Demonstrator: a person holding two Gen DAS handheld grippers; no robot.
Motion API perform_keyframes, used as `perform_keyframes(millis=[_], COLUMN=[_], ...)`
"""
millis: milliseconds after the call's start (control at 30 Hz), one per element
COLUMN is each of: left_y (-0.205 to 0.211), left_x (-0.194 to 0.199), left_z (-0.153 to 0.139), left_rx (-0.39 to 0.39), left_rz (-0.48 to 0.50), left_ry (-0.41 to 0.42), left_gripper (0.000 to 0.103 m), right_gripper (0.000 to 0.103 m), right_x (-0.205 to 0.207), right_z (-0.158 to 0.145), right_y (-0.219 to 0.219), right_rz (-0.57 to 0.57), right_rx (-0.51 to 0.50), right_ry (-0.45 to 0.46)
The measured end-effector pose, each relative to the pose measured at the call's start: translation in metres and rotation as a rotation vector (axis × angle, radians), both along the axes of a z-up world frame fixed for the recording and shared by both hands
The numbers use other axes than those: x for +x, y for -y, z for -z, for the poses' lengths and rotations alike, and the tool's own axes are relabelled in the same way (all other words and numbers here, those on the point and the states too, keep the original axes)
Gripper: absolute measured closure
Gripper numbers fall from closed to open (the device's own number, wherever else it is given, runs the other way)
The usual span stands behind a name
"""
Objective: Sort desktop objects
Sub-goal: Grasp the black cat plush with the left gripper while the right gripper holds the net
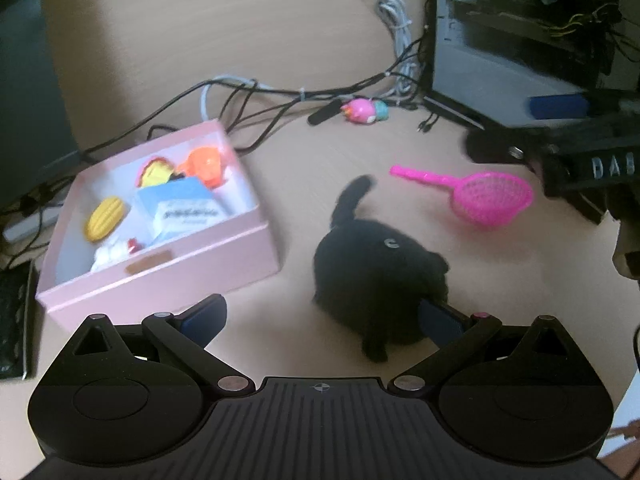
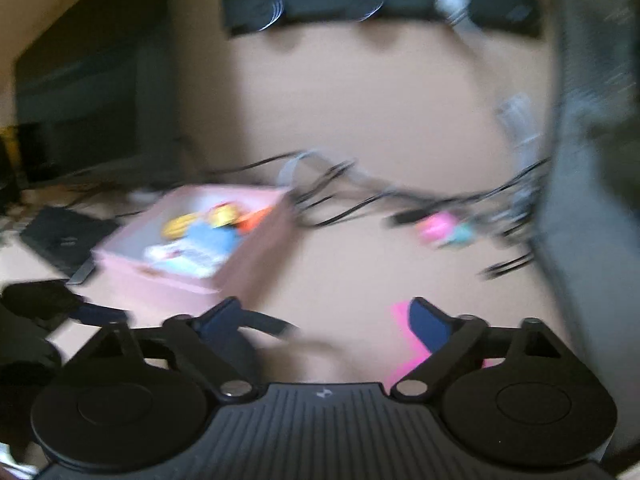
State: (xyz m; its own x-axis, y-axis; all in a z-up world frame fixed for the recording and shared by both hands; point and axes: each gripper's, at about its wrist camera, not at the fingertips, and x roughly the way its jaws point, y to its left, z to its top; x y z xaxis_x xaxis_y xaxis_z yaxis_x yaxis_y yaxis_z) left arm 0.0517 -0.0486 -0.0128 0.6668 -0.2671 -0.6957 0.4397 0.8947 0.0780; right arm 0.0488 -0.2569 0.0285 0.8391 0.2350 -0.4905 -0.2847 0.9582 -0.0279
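Note:
A black plush cat point(image 1: 376, 276) sits on the beige desk, its tail pointing up. My left gripper point(image 1: 322, 316) stands open over it; the right fingertip point(image 1: 440, 316) is against the plush's side and the left fingertip is well clear. A pink box point(image 1: 160, 280) to the left holds a yellow corn toy point(image 1: 105, 218), an orange toy point(image 1: 204, 164) and a blue-white carton point(image 1: 184, 208). A pink toy strainer point(image 1: 492, 198) lies to the right. In the blurred right wrist view my right gripper point(image 2: 324, 316) is open and empty, with part of the pink strainer point(image 2: 404, 344) below its right finger.
A small pink and teal toy point(image 1: 362, 111) lies among tangled cables point(image 1: 280, 92) at the back. An open computer case point(image 1: 500, 40) stands at the back right, a dark monitor point(image 1: 32, 80) at the left, a keyboard point(image 1: 12, 320) at the left edge.

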Motion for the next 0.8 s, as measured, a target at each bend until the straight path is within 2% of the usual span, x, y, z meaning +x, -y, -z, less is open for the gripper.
perform_keyframes(millis=[67, 133, 233, 300, 433, 533, 633, 700, 800], left_y=[0.011, 0.018, 0.025, 0.023, 0.011, -0.009, -0.033, -0.051, -0.075], left_x=[0.002, 0.001, 0.001, 0.001, 0.002, 0.002, -0.002, -0.005, -0.012], left_z=[0.001, 0.002, 0.006, 0.006, 0.004, 0.003, -0.001, -0.006, -0.014], left_rx=[0.017, 0.028, 0.026, 0.028, 0.073, 0.108, 0.124, 0.101, 0.017], left_rz=[0.011, 0.015, 0.002, -0.044, -0.143, -0.226, -0.32, -0.375, -0.4], left_ry=[0.02, 0.034, 0.043, 0.053, 0.07, 0.062, 0.065, 0.057, 0.039], left_gripper=[0.0, 0.0, 0.0, 0.0, 0.0, 0.0, 0.0, 0.0, 0.0], right_gripper=[0.0, 0.0, 0.0, 0.0, 0.0, 0.001, 0.007, 0.007, 0.007], right_x=[-0.009, -0.017, -0.033, -0.041, -0.042, -0.028, -0.005, 0.012, 0.039], right_z=[0.005, 0.01, 0.021, 0.029, 0.043, 0.044, 0.046, 0.051, 0.062], right_y=[0.015, 0.032, 0.06, 0.071, 0.071, 0.062, 0.046, 0.036, 0.027], right_rz=[0.078, 0.134, 0.185, 0.193, 0.17, 0.117, 0.067, 0.053, 0.027], right_rx=[-0.049, -0.08, -0.084, -0.093, -0.141, -0.122, -0.101, -0.107, -0.11], right_ry=[0.049, 0.06, 0.04, 0.015, -0.007, -0.016, -0.034, -0.058, -0.145])
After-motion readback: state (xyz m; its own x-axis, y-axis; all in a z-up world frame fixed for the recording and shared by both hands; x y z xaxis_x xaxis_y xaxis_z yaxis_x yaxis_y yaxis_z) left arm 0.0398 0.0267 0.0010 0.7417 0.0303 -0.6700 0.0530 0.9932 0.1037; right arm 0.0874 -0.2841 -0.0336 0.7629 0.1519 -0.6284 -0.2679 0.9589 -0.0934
